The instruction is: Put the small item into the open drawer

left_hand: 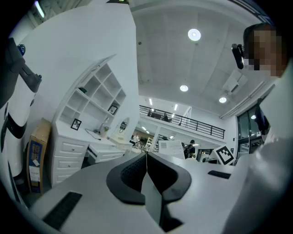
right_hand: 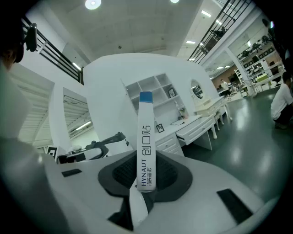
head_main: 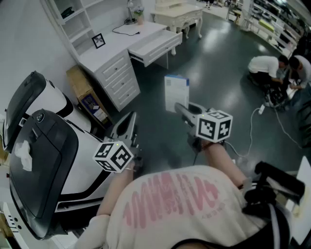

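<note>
The small item is a flat white box with a blue end (head_main: 176,92), printed "HYNAUT" (right_hand: 145,146). My right gripper (head_main: 181,109) is shut on its lower end and holds it upright (right_hand: 145,176). A white desk (head_main: 114,46) stands ahead at the wall, its drawer (head_main: 156,45) pulled open toward the room. The same drawer (right_hand: 198,129) shows right of the box in the right gripper view and lies well beyond it. My left gripper (head_main: 128,122) is level with the right one, its dark pads closed together on nothing (left_hand: 146,157).
A big white and black machine (head_main: 43,160) fills the left side. A cardboard box (head_main: 85,95) leans between it and the desk. A cream dressing table (head_main: 177,14) stands behind the desk. People (head_main: 272,73) crouch at the right, with a cable (head_main: 257,131) across the dark floor.
</note>
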Available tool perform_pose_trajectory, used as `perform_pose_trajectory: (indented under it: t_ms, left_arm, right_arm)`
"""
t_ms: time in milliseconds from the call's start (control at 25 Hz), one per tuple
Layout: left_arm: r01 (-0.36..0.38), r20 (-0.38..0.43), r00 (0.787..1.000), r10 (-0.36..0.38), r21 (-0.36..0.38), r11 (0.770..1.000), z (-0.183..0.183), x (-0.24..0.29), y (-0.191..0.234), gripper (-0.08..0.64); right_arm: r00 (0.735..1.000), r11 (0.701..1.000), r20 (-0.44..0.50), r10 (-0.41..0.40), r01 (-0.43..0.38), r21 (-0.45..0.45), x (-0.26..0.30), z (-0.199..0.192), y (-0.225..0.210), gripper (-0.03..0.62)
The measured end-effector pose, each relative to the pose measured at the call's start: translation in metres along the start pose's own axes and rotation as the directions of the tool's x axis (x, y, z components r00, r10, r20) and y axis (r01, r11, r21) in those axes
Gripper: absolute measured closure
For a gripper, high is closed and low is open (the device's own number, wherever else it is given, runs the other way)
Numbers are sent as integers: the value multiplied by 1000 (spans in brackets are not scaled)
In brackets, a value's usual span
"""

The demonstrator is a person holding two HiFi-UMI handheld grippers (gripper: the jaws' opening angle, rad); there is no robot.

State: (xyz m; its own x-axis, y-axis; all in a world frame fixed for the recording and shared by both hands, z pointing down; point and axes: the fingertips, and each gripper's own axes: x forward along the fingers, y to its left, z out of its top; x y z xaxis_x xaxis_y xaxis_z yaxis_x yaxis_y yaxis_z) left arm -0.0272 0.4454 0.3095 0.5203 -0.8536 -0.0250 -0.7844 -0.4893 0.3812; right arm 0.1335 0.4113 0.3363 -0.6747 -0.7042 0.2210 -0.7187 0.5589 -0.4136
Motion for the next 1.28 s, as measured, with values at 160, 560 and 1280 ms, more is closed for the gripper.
perform_pose_trajectory:
  t_ms: [160,560,1280]
  left_arm:
    - [-7,1,1000,7,-3,1000,2,-9,6,529]
    - [3,17,1000,-3,-11,1000,9,-15,27,529]
    - [-33,-15,999,32,-83,996,-6,53,84,529]
  right_arm:
    - [1000,1000,-2,12,-12,-7,4,-4,13,503]
    - [1000,1000,5,-4,4,-10,20,-11,19,503]
    - [999,1000,-39,-28,28,1,84,6,-43,503]
